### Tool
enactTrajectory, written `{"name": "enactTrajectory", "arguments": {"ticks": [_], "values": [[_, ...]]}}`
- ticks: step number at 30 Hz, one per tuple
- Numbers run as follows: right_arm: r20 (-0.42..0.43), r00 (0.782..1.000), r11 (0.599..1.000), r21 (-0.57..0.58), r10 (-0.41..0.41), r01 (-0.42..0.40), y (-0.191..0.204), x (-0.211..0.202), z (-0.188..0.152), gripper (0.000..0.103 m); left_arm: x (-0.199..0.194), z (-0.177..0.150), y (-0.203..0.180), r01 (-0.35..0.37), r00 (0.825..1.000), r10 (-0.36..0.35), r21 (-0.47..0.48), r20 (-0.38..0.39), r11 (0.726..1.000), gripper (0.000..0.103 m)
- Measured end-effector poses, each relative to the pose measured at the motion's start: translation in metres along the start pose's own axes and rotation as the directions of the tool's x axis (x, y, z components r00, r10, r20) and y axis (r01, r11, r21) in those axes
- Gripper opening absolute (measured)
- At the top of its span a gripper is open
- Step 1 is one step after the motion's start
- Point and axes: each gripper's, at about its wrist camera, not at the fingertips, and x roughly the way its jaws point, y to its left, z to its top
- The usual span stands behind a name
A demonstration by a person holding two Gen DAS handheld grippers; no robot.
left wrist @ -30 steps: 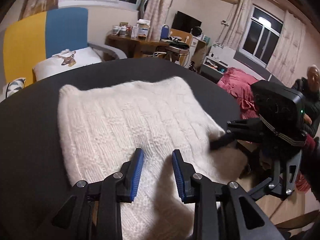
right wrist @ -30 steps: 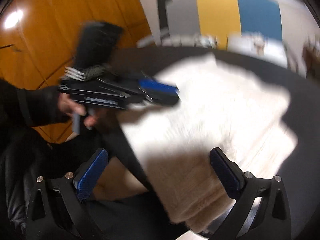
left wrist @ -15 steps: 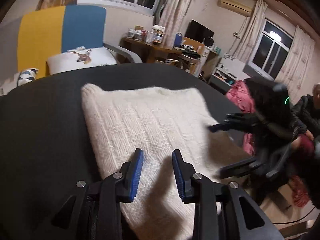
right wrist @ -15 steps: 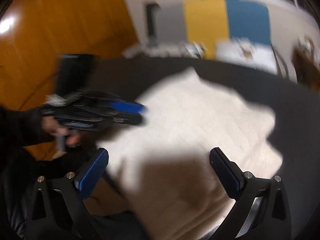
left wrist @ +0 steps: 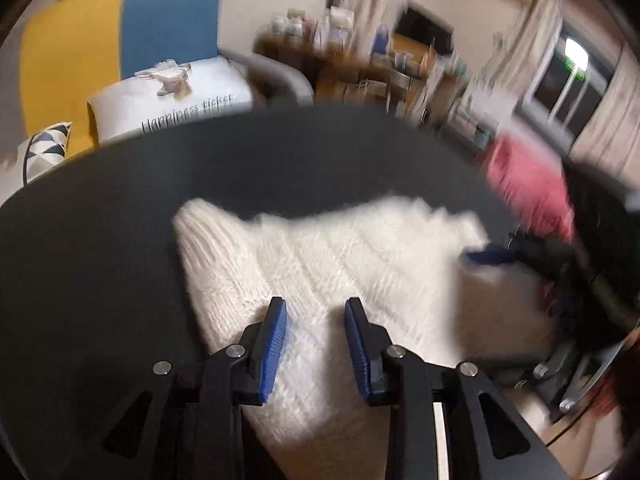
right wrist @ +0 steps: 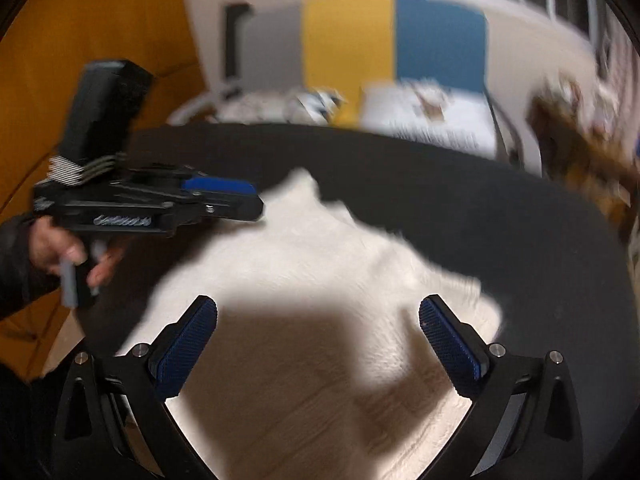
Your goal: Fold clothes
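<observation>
Far left in the left wrist view, a patterned cushion (left wrist: pixel 46 148) sits beside a white pillow (left wrist: pixel 172 98) printed with "Happiness ticket", both against a yellow and blue backrest (left wrist: pixel 116 36). In front of them runs the dark table (left wrist: pixel 80 264), bare on its left part. On the table lies the white knitted sweater (left wrist: pixel 320 264), folded into a rough block, its near end reaching down between and under the left gripper (left wrist: pixel 315 312). That gripper's blue pads (left wrist: pixel 274 344) stand a narrow gap apart, with knit visible between them; whether they touch the cloth cannot be told. Behind the table's far edge a cluttered desk (left wrist: pixel 360 72) is blurred. To the right are a pink bundle (left wrist: pixel 528 184) and a window (left wrist: pixel 568 76). The right gripper (left wrist: pixel 490 257) shows here as a blurred blue tip at the sweater's right edge.

In the right wrist view, a hand (right wrist: pixel 68 252) at the left grips the left gripper (right wrist: pixel 240 196) by its handle, in front of an orange wall (right wrist: pixel 80 40); its tip hangs over the sweater's (right wrist: pixel 320 264) far left corner. The right gripper (right wrist: pixel 318 312) is spread wide, its pads (right wrist: pixel 188 344) framing the sweater, on which a dark shadow falls between them. Nothing is pinched in it. Beyond the table (right wrist: pixel 480 216) the pillow (right wrist: pixel 432 116) and backrest (right wrist: pixel 396 40) are smeared by motion
</observation>
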Motion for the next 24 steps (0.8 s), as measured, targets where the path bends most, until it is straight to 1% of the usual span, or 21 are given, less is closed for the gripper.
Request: {"name": "enactTrajectory", "arguments": {"ticks": [1,2,3,7,10,13,14,15,16,17,18,20,21,22,23,24], "values": [[-0.011,1.000,1.000,0.015,0.008,-0.008,-0.005,0.007,-0.007,0.103,0.000,0.003,0.002,-0.003,1.000,0.003,-0.006,0.003,1.000,0.031],[0.045,0.999,0.999,0.028,0.028,-0.030,-0.010,0.004,-0.014,0.103,0.000,0.005,0.005,-0.006,1.000,0.006,-0.012,0.006,1.000,0.031],[0.055,0.998,0.999,0.029,0.035,-0.037,-0.011,0.002,-0.016,0.103,0.000,0.008,0.007,-0.009,1.000,0.009,-0.018,0.009,1.000,0.031],[0.065,0.996,0.998,0.028,0.053,-0.055,-0.012,-0.007,-0.020,0.103,0.001,0.019,0.016,-0.021,1.000,0.022,-0.041,0.022,0.999,0.031],[0.117,0.991,0.998,0.014,0.064,-0.066,-0.015,-0.027,-0.010,0.103,0.001,0.027,0.023,-0.030,0.999,0.031,-0.059,0.031,0.998,0.031],[0.130,0.990,0.999,-0.003,0.049,-0.049,-0.014,-0.022,0.011,0.103,0.002,0.034,0.030,-0.038,0.998,0.041,-0.077,0.040,0.996,0.031],[0.133,0.990,0.999,-0.009,0.043,-0.042,-0.013,-0.020,0.018,0.103,0.015,0.035,0.032,-0.086,0.996,0.085,-0.083,-0.016,0.993,0.031],[0.093,0.995,1.000,0.008,0.018,-0.018,-0.018,-0.010,0.023,0.103,0.027,0.034,0.034,-0.111,0.993,0.106,-0.091,-0.052,0.990,0.032],[0.012,1.000,0.998,0.050,-0.025,0.024,-0.027,0.010,0.022,0.103,0.039,0.033,0.036,-0.135,0.988,0.127,-0.097,-0.088,0.986,0.034],[-0.018,1.000,0.997,0.079,-0.013,0.015,-0.037,0.021,0.020,0.103,0.038,0.033,0.037,-0.142,0.989,0.136,-0.110,-0.061,0.984,0.036],[0.010,0.999,0.993,0.117,0.033,-0.034,-0.046,0.023,0.016,0.103,0.034,0.033,0.037,-0.144,0.989,0.139,-0.122,-0.054,0.982,0.036],[0.050,0.997,0.988,0.138,0.056,-0.062,-0.053,0.018,0.012,0.103,0.025,0.034,0.036,-0.150,0.989,0.145,-0.146,-0.042,0.978,0.036],[0.056,0.997,0.990,0.133,0.048,-0.055,-0.053,0.016,0.011,0.103,0.020,0.034,0.036,-0.152,0.988,0.148,-0.158,-0.036,0.976,0.036],[0.061,0.997,0.991,0.126,0.037,-0.045,-0.051,0.013,0.011,0.103,0.010,0.033,0.033,-0.175,0.985,0.174,-0.154,-0.022,0.972,0.035],[0.068,0.998,0.993,0.115,0.009,-0.017,-0.048,0.008,0.010,0.103,-0.001,0.030,0.029,-0.196,0.980,0.198,-0.147,-0.001,0.970,0.035],[0.077,0.997,0.994,0.108,-0.020,0.012,-0.045,0.004,0.008,0.103,-0.018,0.024,0.022,-0.205,0.976,0.213,-0.140,0.043,0.969,0.035]]}}
